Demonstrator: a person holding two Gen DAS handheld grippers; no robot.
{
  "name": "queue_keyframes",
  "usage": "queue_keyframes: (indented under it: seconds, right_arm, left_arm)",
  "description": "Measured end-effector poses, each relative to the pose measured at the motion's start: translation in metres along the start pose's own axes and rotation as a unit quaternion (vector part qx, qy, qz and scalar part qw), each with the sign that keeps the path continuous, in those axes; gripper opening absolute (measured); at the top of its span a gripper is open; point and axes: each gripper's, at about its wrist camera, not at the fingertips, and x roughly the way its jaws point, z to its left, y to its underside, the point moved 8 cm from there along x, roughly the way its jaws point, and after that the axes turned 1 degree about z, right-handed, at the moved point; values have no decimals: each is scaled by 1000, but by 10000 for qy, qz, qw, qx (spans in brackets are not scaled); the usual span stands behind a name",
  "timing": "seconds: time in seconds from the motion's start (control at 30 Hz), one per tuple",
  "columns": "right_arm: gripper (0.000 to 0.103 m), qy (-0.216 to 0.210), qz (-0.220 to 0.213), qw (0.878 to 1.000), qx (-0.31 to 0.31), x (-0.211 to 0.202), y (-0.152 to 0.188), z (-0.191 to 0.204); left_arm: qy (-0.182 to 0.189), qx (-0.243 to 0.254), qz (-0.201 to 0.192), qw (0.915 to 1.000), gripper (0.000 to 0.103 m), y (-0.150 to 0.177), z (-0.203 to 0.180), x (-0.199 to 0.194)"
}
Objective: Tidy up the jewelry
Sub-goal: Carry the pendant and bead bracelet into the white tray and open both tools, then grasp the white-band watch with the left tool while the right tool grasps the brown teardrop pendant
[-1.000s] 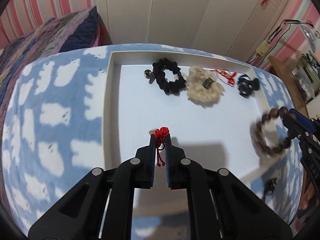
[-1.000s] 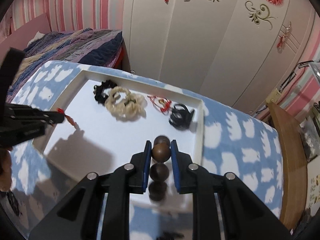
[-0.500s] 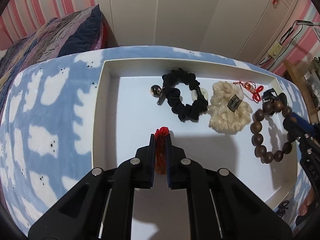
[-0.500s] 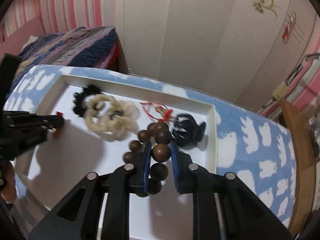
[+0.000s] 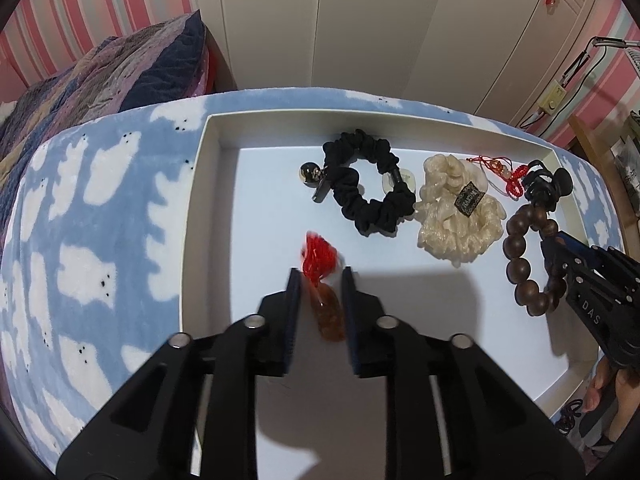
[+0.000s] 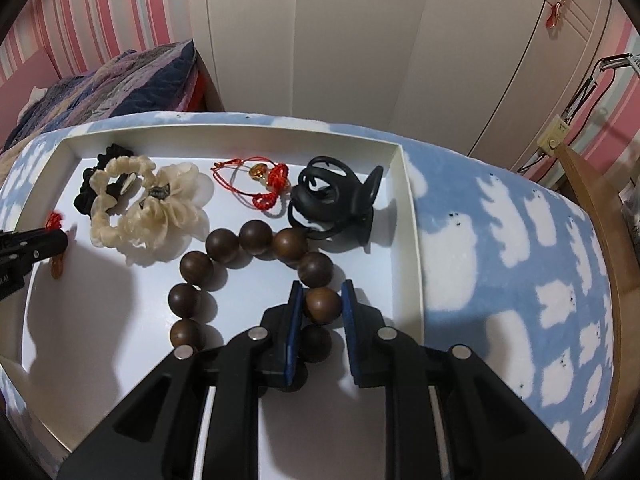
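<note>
Wooden bead bracelet (image 6: 256, 276) clamped by right tool (image 6: 320, 306) over tray (image 6: 410, 216).

White tray (image 5: 208, 184) on blue white-cloud blanket (image 5: 92, 216); black scrunchie (image 5: 368, 184), cream scrunchie (image 5: 456, 216), dark brown bead bracelet (image 6: 240, 264), red-knotted amber pendant (image 5: 324, 292), pink-striped wall (image 5: 100, 12).

Your bead bracelet (image 6: 256, 276) looks like dark, smooth, softly glossy wood. The black scrunchie (image 5: 368, 188) is matt gathered cloth, the cream scrunchie (image 5: 456, 216) shiny and satiny. The claw clip (image 6: 336, 204) is glossy black plastic, the white tray (image 5: 192, 216) smooth and matt, and the blanket (image 5: 100, 240) fleecy.
</note>
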Motion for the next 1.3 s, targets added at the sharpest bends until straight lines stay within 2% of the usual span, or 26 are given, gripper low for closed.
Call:
queue_keyframes:
  seconds: [0.03, 0.07, 0.1, 0.13, 0.17, 0.23, 0.3, 0.4, 0.43, 0.53, 0.63, 0.77, 0.93, 1.03, 1.2, 1.3]
  right_arm:
    - [21, -28, 16, 10000, 5, 0, 0, 0]
    - [23, -60, 5, 10000, 6, -3, 0, 1]
    - [32, -87, -48, 9999, 21, -7, 0, 1]
    - [42, -133, -111, 9998, 41, -11, -2, 0]
    - [45, -250, -202, 9995, 66, -19, -2, 1]
    - [55, -333, -360, 9987, 113, -38, -4, 0]
    - [61, -328, -537, 9980, 113, -57, -5, 0]
    - [84, -222, -926, 9954, 99, -96, -5, -2]
    - [89, -155, -1093, 9938, 103, -112, -3, -4]
    - [95, -94, -1253, 9920, 92, -137, 3, -8]
    - [95, -40, -1321, 9912, 93, -152, 11, -5]
    - [95, 53, -1406, 9900, 106, -165, 37, -10]
    - [95, 70, -1439, 9893, 252, -164, 75, -13]
    - [95, 231, -1419, 9891, 314, -160, 97, -18]
    - [95, 570, -1433, 9877, 259, -151, 128, -24]
    - [95, 567, -1321, 9892, 298, -142, 143, -26]
  left_arm:
    - [-8, 2, 0, 10000, 34, 1, 0, -2]
    - [-24, 12, -11, 10000, 44, 4, -1, -4]
    - [-44, 35, -28, 10000, 52, 5, -2, -9]
    - [-29, 52, -62, 10000, 52, 7, -4, -14]
    - [44, 90, -107, 9999, 55, 9, -6, -24]
    - [116, 152, -203, 9996, 70, 11, -10, -43]
    - [126, 190, -450, 9987, 90, 13, -8, -70]
    - [142, 163, -856, 9961, 100, 19, 2, -117]
    - [141, 114, -938, 9954, 100, 22, 7, -129]
    - [152, -76, -1088, 9939, 100, 33, 20, -159]
    - [-21, -222, -1230, 9922, 100, 47, 32, -178]
    - [-24, -198, -1336, 9908, 100, 69, 33, -190]
    - [152, -156, -1182, 9927, 100, 111, 15, -176]
    - [199, -225, -1027, 9943, 100, 126, 7, -161]
    - [165, -268, -829, 9961, 100, 151, -6, -139]
    - [101, -193, -742, 9970, 100, 162, -14, -127]
